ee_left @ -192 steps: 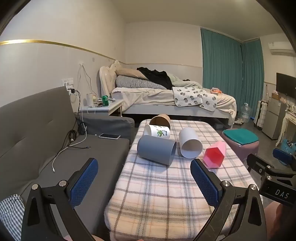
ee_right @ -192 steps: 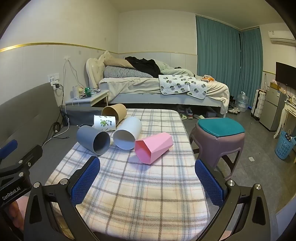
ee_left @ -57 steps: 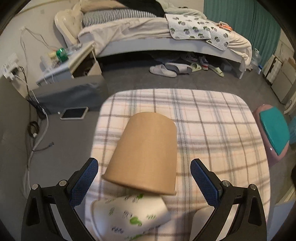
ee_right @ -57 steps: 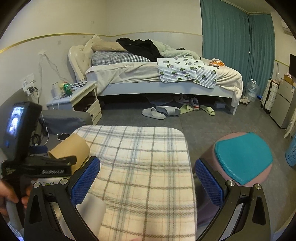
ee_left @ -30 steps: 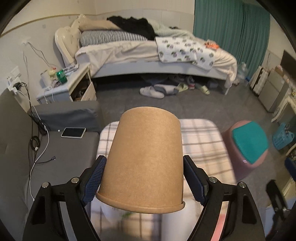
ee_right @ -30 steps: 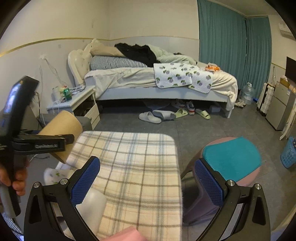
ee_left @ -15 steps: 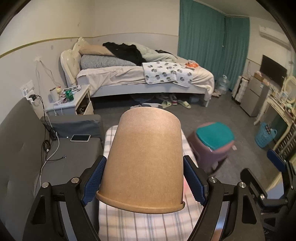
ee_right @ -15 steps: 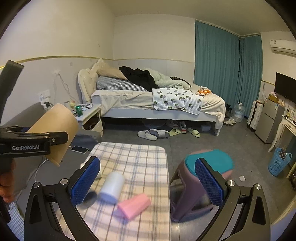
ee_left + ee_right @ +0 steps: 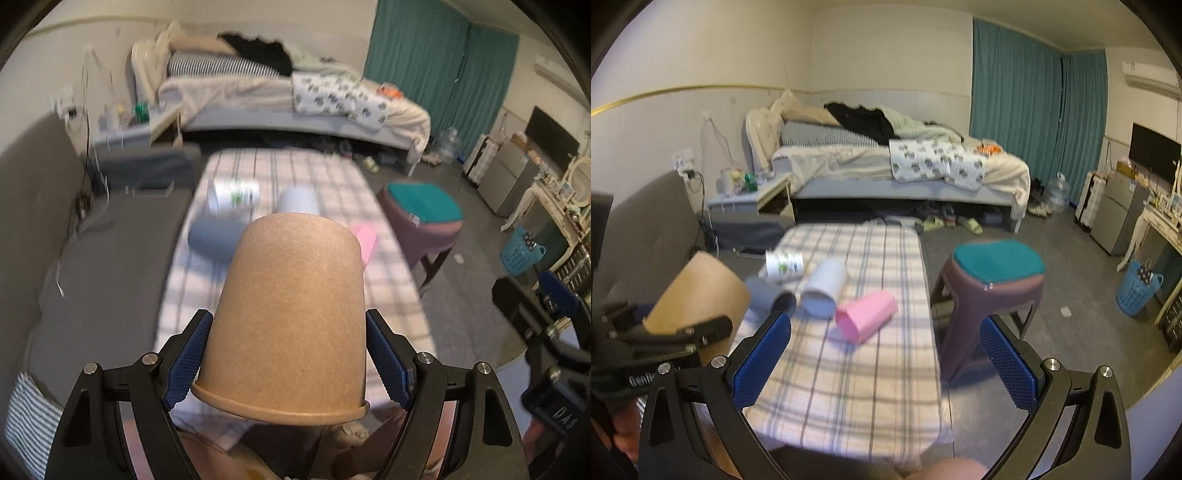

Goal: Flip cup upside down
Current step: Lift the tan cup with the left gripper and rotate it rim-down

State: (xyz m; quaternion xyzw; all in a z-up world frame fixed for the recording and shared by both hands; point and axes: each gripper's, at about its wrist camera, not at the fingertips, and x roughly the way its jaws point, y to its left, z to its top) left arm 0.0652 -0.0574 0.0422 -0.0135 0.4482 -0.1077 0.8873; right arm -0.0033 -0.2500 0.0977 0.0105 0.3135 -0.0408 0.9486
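My left gripper (image 9: 286,363) is shut on a brown paper cup (image 9: 291,317), held in the air over the near end of the plaid-covered table (image 9: 384,295), its rim toward the camera and its base pointing away. The same cup (image 9: 698,295) and left gripper (image 9: 665,332) show at the left of the right wrist view. My right gripper (image 9: 886,358) is open and empty above the table's near end. On the table lie a grey cup (image 9: 772,295), a white cup (image 9: 825,284), a pink cup (image 9: 866,315) and a printed white cup (image 9: 785,263), all on their sides.
A purple stool with a teal seat (image 9: 997,273) stands right of the table. A grey sofa (image 9: 92,266) runs along the left. A bed (image 9: 886,166) and a bedside table (image 9: 750,199) are at the back. A blue basket (image 9: 1137,291) stands at far right.
The left gripper closed on the brown cup, lifted it off the table and has drawn back toward the near end. The right gripper has also pulled back, still open.
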